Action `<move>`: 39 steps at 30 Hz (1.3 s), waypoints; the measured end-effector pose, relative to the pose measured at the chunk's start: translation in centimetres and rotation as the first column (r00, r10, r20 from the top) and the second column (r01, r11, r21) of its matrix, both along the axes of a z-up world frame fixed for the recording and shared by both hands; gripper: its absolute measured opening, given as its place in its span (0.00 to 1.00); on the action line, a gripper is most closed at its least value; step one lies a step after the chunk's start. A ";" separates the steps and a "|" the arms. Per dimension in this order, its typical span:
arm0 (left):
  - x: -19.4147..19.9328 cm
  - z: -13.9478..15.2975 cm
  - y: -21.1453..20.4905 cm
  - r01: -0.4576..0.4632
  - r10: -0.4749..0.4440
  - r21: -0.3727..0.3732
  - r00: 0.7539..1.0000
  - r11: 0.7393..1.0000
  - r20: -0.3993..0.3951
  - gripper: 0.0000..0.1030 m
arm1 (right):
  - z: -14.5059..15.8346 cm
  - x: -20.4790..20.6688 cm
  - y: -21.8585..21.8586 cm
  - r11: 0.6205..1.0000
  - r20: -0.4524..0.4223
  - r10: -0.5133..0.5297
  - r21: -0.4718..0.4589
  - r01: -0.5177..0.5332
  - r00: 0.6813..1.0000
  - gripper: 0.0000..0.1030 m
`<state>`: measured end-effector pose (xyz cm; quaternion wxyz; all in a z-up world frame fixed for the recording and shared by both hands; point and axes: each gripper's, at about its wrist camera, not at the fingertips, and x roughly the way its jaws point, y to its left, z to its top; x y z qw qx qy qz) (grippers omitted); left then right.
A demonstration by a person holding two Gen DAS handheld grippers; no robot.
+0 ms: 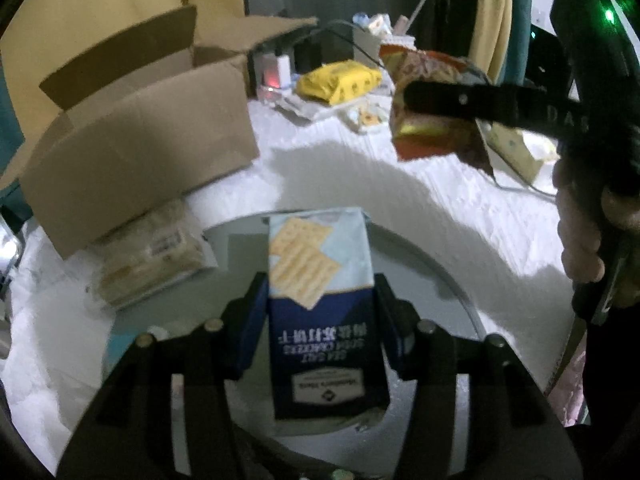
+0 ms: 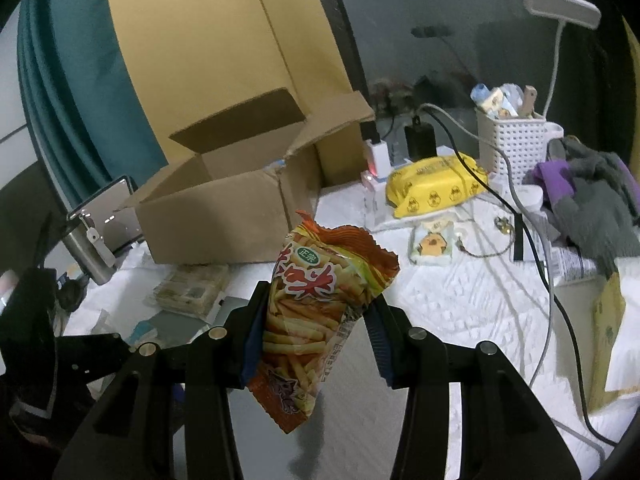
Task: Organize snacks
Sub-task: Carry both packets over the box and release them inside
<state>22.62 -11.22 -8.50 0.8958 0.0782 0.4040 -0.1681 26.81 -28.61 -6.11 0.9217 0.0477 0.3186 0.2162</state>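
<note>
My left gripper (image 1: 322,296) is shut on a blue and white soda cracker box (image 1: 322,300), held above a round grey tray (image 1: 432,276). My right gripper (image 2: 316,312) is shut on an orange bag of fries-shaped snack (image 2: 316,312), held in the air over the white table; the bag and that gripper also show in the left wrist view (image 1: 436,120) at upper right. An open cardboard box (image 1: 140,144) stands at the left; in the right wrist view the box (image 2: 224,208) is ahead to the left. A clear-wrapped biscuit pack (image 1: 152,256) lies in front of it.
A yellow wipes pack (image 2: 436,184), a white basket (image 2: 512,140) with tubes, chargers and cables, grey and purple cloths (image 2: 592,200), a small duck-print packet (image 2: 432,244) and a lamp (image 2: 560,4) crowd the back right. A phone on a stand (image 2: 100,216) is at left.
</note>
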 end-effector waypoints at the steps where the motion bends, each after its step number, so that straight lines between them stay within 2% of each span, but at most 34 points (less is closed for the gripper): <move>1: 0.1 0.3 0.3 -0.003 0.003 -0.002 1.000 1.000 0.005 0.51 | 0.1 0.1 0.1 1.000 0.002 0.002 -0.001 -0.002 1.000 0.47; 10: 1.4 3.3 4.1 -0.065 0.070 -0.066 0.995 0.996 0.076 0.51 | 1.8 1.0 2.0 0.999 0.028 0.027 -0.023 -0.026 0.999 0.47; 21: 4.0 6.3 9.4 -0.126 0.143 -0.110 0.976 0.986 0.162 0.51 | 3.7 3.1 5.6 0.996 0.061 0.077 -0.056 -0.074 0.995 0.47; 31: 7.1 8.0 12.6 -0.156 0.182 -0.136 0.962 0.978 0.206 0.51 | 4.8 5.9 9.1 0.990 0.079 0.121 -0.083 -0.115 0.989 0.47; 36: 9.5 8.4 14.0 -0.156 0.195 -0.204 0.962 0.966 0.189 0.51 | 5.1 7.8 10.5 0.988 0.090 0.131 -0.099 -0.122 0.987 0.47; 39: 11.0 8.7 14.4 -0.160 0.202 -0.211 0.959 0.964 0.200 0.51 | 5.2 9.0 11.1 0.987 0.095 0.131 -0.102 -0.121 0.987 0.47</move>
